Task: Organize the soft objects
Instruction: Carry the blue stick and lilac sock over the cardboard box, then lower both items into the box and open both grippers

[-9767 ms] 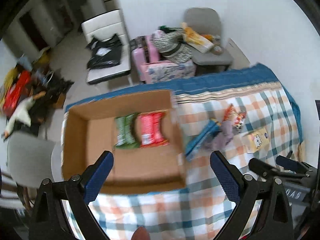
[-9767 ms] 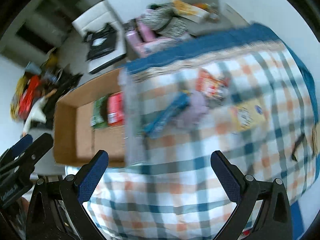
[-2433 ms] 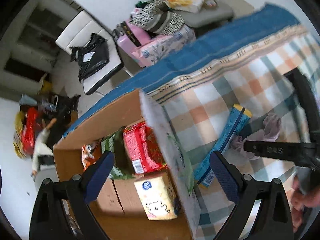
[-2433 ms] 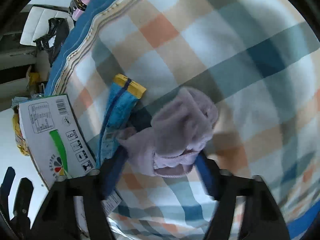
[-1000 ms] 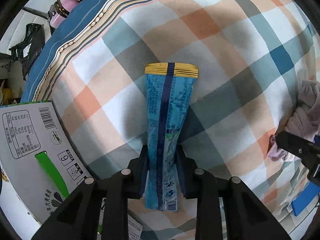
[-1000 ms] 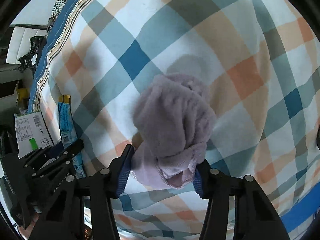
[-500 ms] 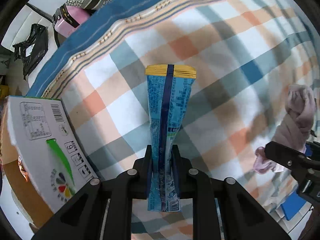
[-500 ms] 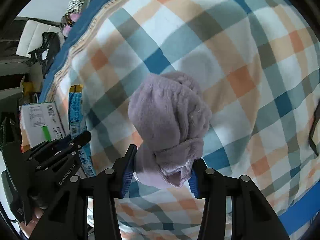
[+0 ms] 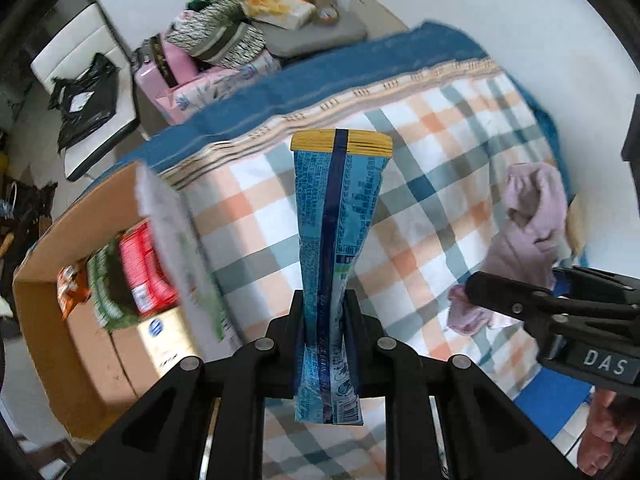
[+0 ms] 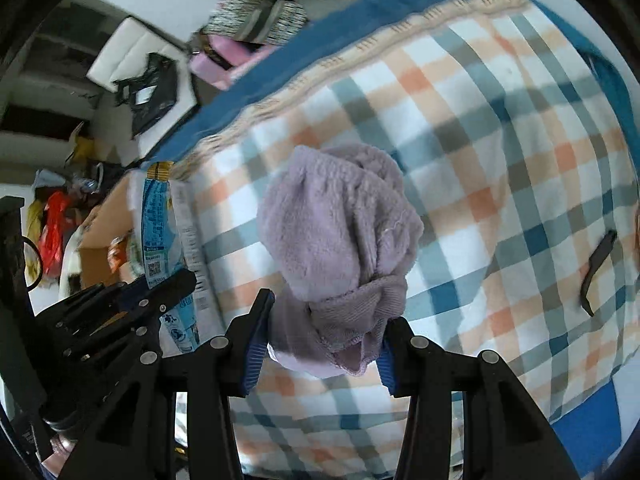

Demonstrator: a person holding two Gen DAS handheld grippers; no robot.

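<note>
Over the checked surface (image 9: 448, 128), the left gripper (image 9: 325, 320) is squeezed tight on the long blue packet (image 9: 336, 216), held up pointing far, with the cardboard box (image 9: 80, 320) near on its left, while the right gripper (image 10: 320, 344) pinches the purple sock (image 10: 340, 240).

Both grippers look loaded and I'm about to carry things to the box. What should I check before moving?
1. left gripper shut on the blue packet: ok.
2. right gripper shut on the lilac sock: ok, though the grip sits only on its lower end.
3. Both items lifted off the checked blanket: ok.
4. cardboard box open with bare floor near the front: ok.
5. Upright box flap stands in the packet's path: not ok.
</note>
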